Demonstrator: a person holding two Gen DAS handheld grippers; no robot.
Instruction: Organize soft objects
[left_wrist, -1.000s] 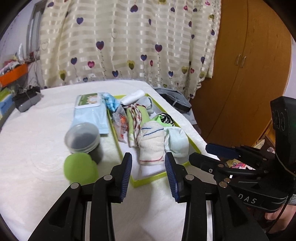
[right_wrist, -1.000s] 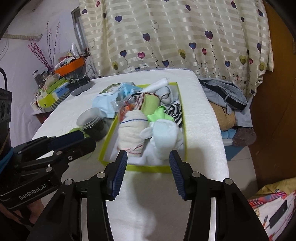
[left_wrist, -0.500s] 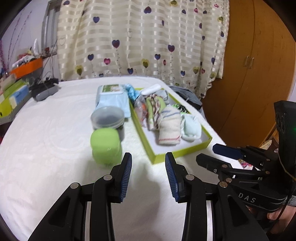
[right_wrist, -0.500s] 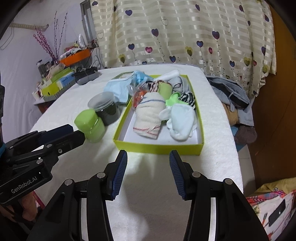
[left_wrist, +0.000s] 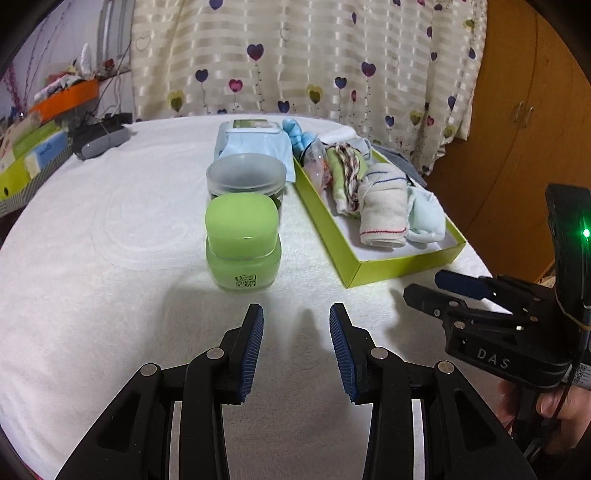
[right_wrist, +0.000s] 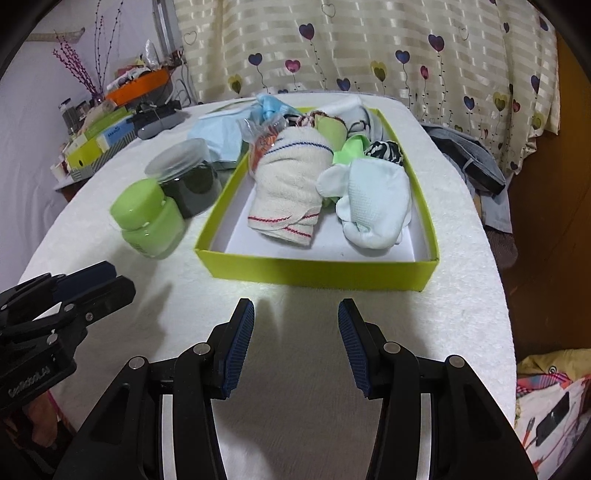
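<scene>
A lime-green shallow box (right_wrist: 317, 271) (left_wrist: 402, 264) on the white table holds several rolled socks and cloths: a cream roll with red and blue stripes (right_wrist: 291, 188) (left_wrist: 384, 210), a pale blue sock (right_wrist: 373, 201) (left_wrist: 424, 214), and green and striped ones behind. My right gripper (right_wrist: 295, 314) is open and empty, just in front of the box's near wall. My left gripper (left_wrist: 295, 314) is open and empty, in front of a green jar (left_wrist: 242, 240). Each gripper shows in the other's view: the right one (left_wrist: 436, 284) and the left one (right_wrist: 118, 277).
The green jar (right_wrist: 147, 218) and a dark jar with a frosted lid (left_wrist: 245, 177) (right_wrist: 184, 173) stand left of the box. A blue wipes pack (left_wrist: 255, 142) lies behind. Boxes and an orange tray (right_wrist: 136, 83) crowd the far left. Clothes (right_wrist: 469, 158) lie beyond the table's right edge.
Both grippers have pulled back and down from above the box toward the table's near edge. The left one has swung left to face the green jar. Both stayed open.
</scene>
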